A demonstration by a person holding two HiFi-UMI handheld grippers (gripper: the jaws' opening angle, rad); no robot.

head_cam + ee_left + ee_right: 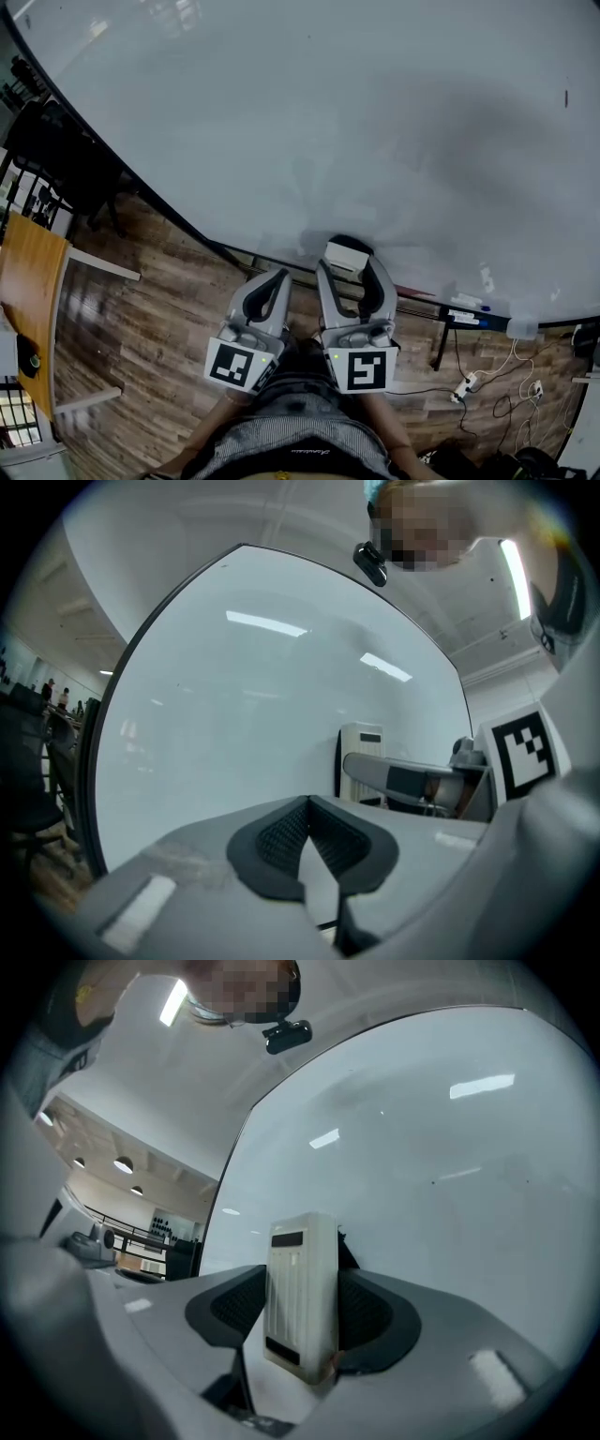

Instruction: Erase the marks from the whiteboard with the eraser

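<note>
- The whiteboard (309, 112) fills most of the head view. Its dark-framed bottom edge runs from upper left to lower right, above a wooden floor (159, 319).
- The right gripper (352, 272) is clamped on the eraser (345, 251). In the right gripper view its jaws press the two long sides of the white, ribbed casing, and the eraser stands upright between the dark pads.
- The eraser sits at the whiteboard's bottom edge, about halfway along it. Its dark felt side is turned to the board and lies very close to it, but I cannot tell whether the two touch.
- The left gripper (279, 276) is just beside the right one, also by the bottom edge. Its jaws are closed tip to tip, with nothing between them.
- One short dark stroke (565, 97) shows near the whiteboard's right edge, high up and well away from the eraser. Faint grey smears cloud the board's middle.
- A narrow ledge (469, 317) along the bottom edge, to the right of the grippers, carries a few small items too small to name.
- A power strip (466, 384) with trailing cables lies on the floor below that ledge.
- An orange table (28, 281) and dark chairs (56, 155) stand off to the left.
</note>
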